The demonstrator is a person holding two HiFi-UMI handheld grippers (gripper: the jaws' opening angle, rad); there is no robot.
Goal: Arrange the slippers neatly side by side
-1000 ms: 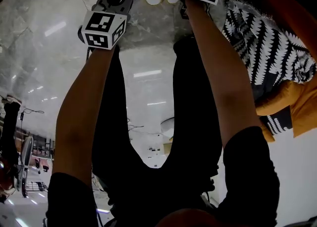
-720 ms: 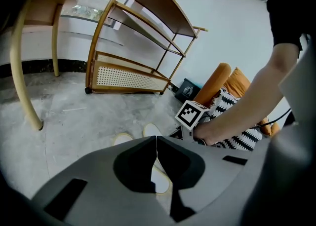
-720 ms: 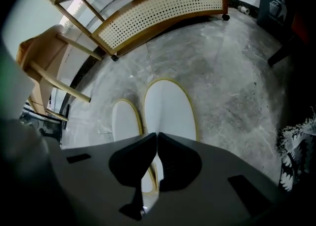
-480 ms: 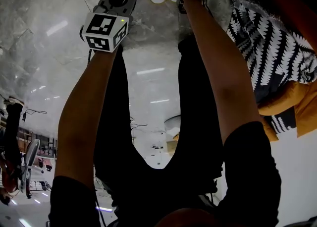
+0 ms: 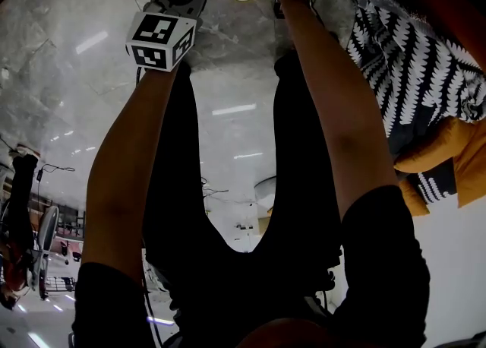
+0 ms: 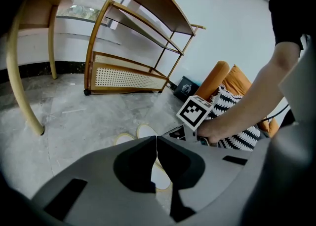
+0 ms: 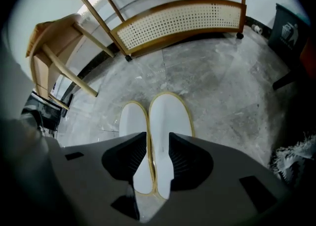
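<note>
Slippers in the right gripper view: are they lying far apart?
No, the slippers lie close side by side on the floor, pointing the same way.

My right gripper (image 7: 158,138) has its jaws standing apart, having just been opening, and they press on nothing. Through the gap I see two white slippers with yellow edging on the grey stone floor (image 7: 232,92), touching along their long sides. They are the left-hand slipper (image 7: 132,126) and the right-hand slipper (image 7: 168,116), whose far end reaches slightly further out. Beyond them stands a wooden rack (image 7: 182,20) with a perforated cane panel. A wooden chair (image 7: 52,40) is at the left, a dark bin (image 7: 289,30) is at the right edge, and black-and-white fabric (image 7: 296,163) is at the lower right.
</note>
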